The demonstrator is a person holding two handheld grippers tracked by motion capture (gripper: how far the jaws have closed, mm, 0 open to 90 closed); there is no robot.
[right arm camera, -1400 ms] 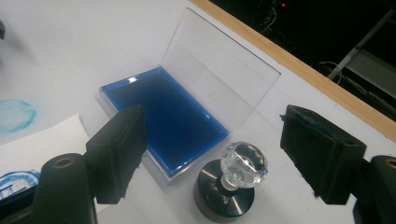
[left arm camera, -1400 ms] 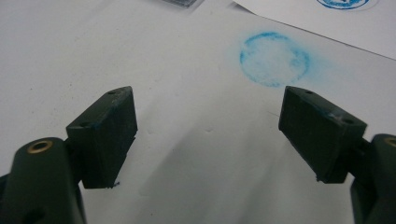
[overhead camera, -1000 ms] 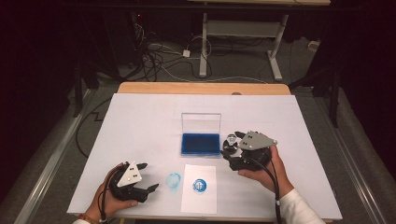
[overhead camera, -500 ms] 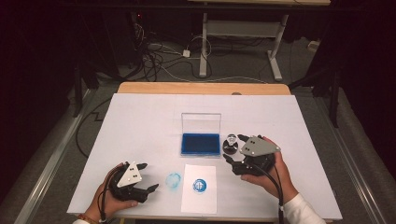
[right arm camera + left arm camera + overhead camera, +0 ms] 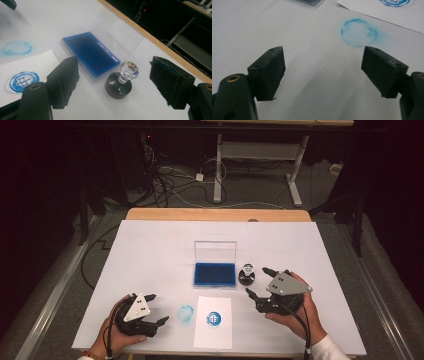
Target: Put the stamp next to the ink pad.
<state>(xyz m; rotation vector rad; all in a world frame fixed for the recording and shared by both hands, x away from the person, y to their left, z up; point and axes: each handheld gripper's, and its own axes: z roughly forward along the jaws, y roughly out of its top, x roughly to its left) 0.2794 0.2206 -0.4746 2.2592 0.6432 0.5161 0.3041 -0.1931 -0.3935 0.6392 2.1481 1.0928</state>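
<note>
The stamp (image 5: 246, 274) stands upright on the tabletop (image 5: 150, 250), just right of the open ink pad (image 5: 215, 274) and just ahead of the right tool (image 5: 255, 282), whose jaws are spread wide and empty. The left tool (image 5: 156, 309), also wide open, rests near a blue smudge (image 5: 186, 313) beside the stamped paper (image 5: 213, 332).

The room is dark — grey floor (image 5: 60, 270), tangled cables (image 5: 170, 185) at 11 o'clock, a white desk frame (image 5: 260, 155) at 12.
</note>
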